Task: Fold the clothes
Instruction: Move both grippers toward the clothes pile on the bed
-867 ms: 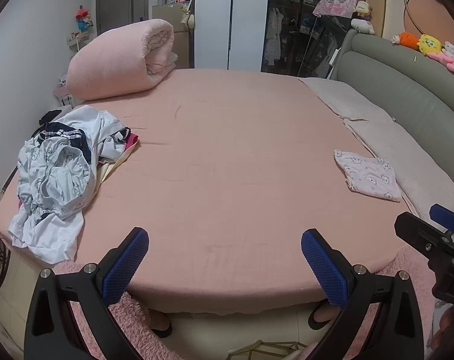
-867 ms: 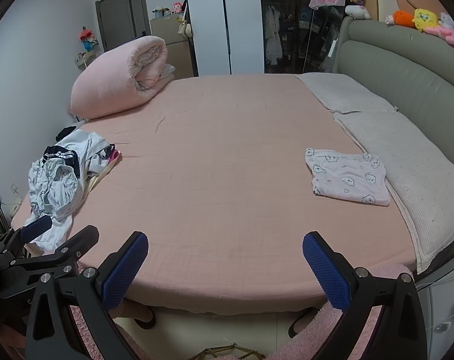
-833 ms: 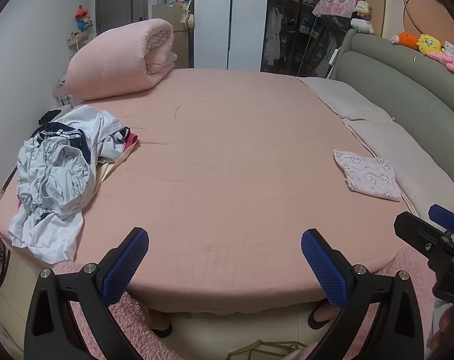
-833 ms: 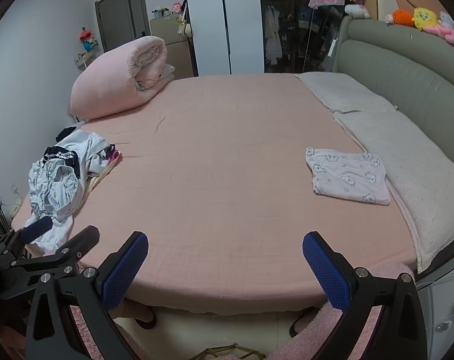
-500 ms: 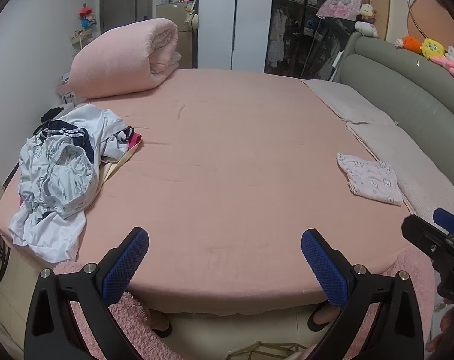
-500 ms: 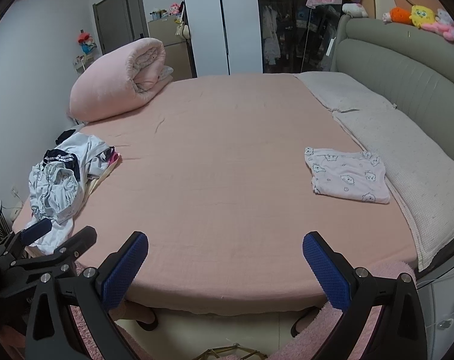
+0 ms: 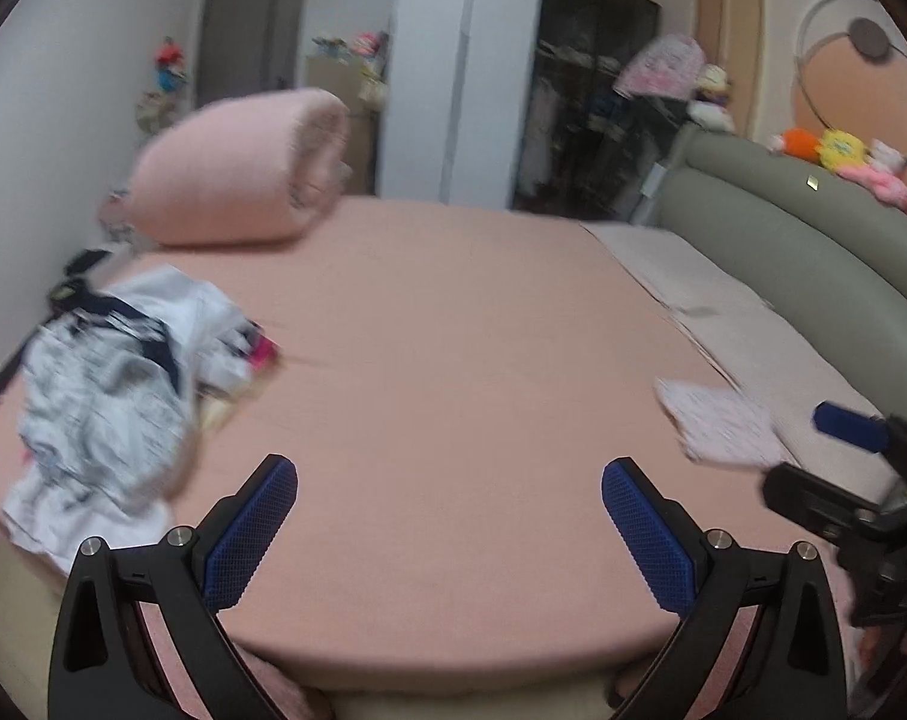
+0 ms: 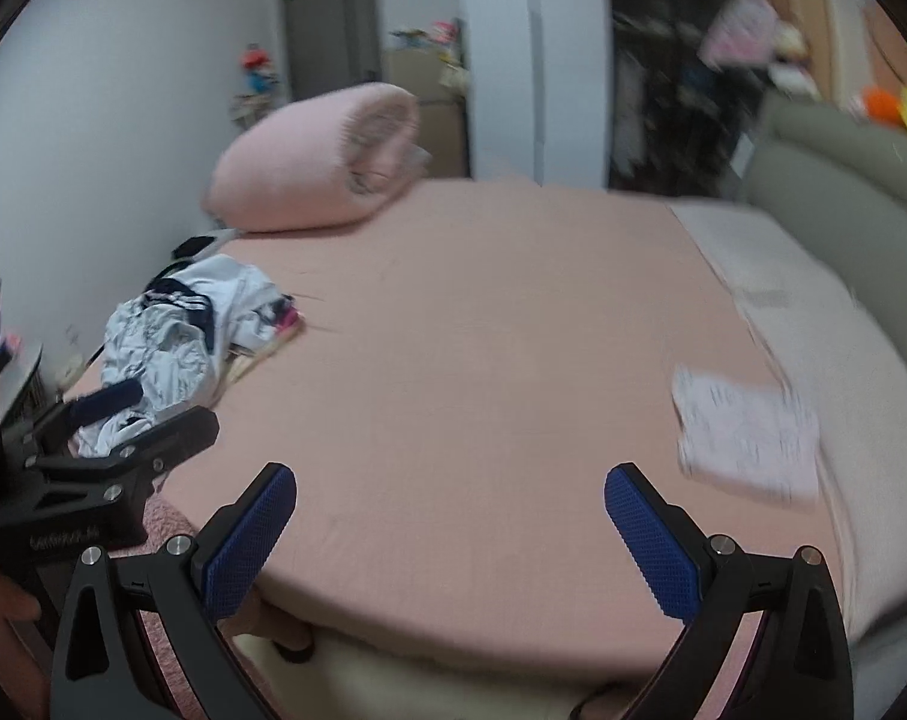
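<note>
A heap of unfolded clothes (image 7: 111, 384), mostly white with dark blue stripes, lies on the left side of the pink bed (image 7: 453, 360). The same heap of clothes (image 8: 183, 324) shows in the right wrist view. One folded pale patterned garment (image 7: 723, 426) rests near the pillows on the right; the folded garment (image 8: 747, 432) is blurred there too. My left gripper (image 7: 447, 516) hangs open over the bed's near edge with nothing between its blue pads. My right gripper (image 8: 450, 516) is open and empty as well, right of the left one.
A rolled pink duvet (image 7: 243, 174) lies at the bed's far left corner. A grey-green headboard (image 7: 813, 264) runs along the right with plush toys (image 7: 837, 156) on top. Wardrobes (image 7: 465, 78) stand behind. A pink rug (image 8: 165, 540) covers the floor at the near edge.
Both cameras have swung and tilted up, blurring the views; the bed sits lower in frame. The right wrist view has turned left toward the clothes heap. Both grippers stay open and empty.
</note>
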A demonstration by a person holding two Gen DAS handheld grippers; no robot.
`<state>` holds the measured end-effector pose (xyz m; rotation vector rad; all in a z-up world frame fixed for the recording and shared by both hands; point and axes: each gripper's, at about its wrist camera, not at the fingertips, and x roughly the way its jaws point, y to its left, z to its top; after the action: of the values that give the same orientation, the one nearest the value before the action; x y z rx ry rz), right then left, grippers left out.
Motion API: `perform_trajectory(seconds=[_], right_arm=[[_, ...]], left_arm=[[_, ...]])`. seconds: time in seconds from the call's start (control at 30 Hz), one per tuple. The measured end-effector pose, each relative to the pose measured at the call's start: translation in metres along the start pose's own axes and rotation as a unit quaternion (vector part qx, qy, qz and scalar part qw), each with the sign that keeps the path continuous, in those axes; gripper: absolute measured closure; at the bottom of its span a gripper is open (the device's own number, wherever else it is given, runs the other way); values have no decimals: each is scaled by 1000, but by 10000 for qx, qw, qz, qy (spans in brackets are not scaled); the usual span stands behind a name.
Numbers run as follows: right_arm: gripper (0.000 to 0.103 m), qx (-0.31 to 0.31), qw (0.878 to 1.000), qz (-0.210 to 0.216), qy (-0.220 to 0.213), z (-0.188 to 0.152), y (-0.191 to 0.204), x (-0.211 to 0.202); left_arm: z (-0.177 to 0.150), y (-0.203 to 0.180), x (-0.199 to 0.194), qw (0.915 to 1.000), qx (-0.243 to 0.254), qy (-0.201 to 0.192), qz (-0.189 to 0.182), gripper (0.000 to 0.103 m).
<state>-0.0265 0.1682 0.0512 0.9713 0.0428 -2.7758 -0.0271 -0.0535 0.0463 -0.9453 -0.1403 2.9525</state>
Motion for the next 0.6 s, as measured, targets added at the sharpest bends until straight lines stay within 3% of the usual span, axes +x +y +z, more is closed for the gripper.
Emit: perform_trajectory(seconds=[0.17,0.37,0.47,0.6], right_arm=[[0,-507,9953,755,-346,53,28,21],[0,-1265,9889,660,-425,110,94,82],[0,-1338,9854,1051,-112,130,126,127],[0,-1313,9810,1364,424,143,178,199]], left_arm=[[40,54,-4,9975,-172,-444,527,0],[54,138,1,9887,-799,-551,1139,0],[51,184,13,9808,-1102,-349,1568,0],[42,241,23,9712,-1500,-212,1841,0]])
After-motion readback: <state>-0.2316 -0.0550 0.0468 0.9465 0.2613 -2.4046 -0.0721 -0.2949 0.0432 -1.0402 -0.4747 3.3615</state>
